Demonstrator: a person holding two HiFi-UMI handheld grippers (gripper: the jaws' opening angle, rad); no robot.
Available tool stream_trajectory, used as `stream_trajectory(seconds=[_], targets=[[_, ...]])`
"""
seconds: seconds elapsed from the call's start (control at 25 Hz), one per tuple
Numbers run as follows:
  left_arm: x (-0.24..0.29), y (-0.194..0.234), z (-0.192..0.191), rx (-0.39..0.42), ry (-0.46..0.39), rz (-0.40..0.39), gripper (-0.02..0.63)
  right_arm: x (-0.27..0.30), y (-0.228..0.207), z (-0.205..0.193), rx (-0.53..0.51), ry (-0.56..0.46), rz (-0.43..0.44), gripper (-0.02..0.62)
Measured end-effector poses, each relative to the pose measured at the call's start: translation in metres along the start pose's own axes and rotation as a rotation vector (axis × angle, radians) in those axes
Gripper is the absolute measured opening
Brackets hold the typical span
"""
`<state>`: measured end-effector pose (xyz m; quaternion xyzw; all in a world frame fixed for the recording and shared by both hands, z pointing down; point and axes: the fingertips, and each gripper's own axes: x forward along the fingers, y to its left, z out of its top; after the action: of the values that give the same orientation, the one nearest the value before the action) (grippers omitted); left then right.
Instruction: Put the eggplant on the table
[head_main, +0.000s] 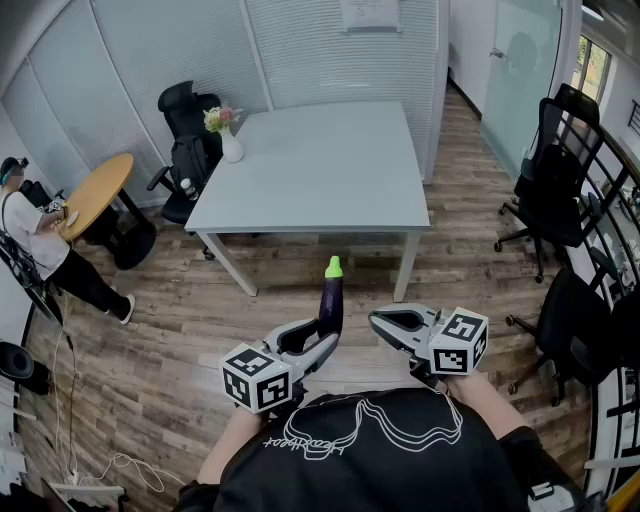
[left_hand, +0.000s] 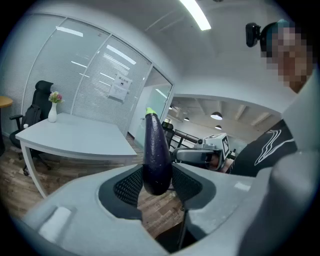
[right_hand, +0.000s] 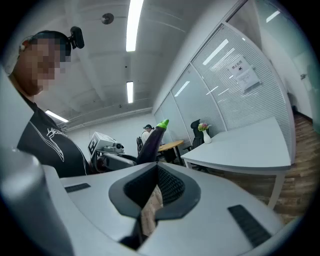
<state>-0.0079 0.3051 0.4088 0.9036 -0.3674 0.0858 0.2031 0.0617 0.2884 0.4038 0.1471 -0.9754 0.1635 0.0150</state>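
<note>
A dark purple eggplant (head_main: 330, 308) with a green stem stands upright in front of my chest, above the wooden floor. My left gripper (head_main: 322, 348) is shut on its lower end; in the left gripper view the eggplant (left_hand: 156, 155) sits clamped between both black pads. Just to its right, my right gripper (head_main: 380, 320) is apart from the eggplant, shut with nothing in it. From the right gripper (right_hand: 154, 186) view, the eggplant (right_hand: 150, 142) shows to the left beyond the jaws. The pale grey table (head_main: 320, 170) stands ahead, past a strip of floor.
A white vase of flowers (head_main: 230, 140) stands on the table's far left corner. Black office chairs (head_main: 550, 190) line the right side, and another chair (head_main: 185, 130) is behind the table. At the left, a person (head_main: 40, 250) is beside a round wooden table (head_main: 95, 190). Cables lie on the floor at lower left.
</note>
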Motion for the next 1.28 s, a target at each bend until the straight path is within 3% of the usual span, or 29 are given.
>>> stream_trajectory(seconds=[0.72,0.96,1.28], targets=[[-0.002,0.024,0.002,-0.020,-0.029,0.032,0.188,0.027,-0.011,0.001,0.019,0.002,0.037,0.009],[0.010,0.054,0.007,-0.031,-0.020,0.016,0.189,0.045,-0.037,0.000,0.056,0.000,0.014,0.009],[0.051,0.112,0.040,-0.039,0.003,-0.037,0.189,0.074,-0.100,0.022,0.088,-0.011,-0.042,0.009]])
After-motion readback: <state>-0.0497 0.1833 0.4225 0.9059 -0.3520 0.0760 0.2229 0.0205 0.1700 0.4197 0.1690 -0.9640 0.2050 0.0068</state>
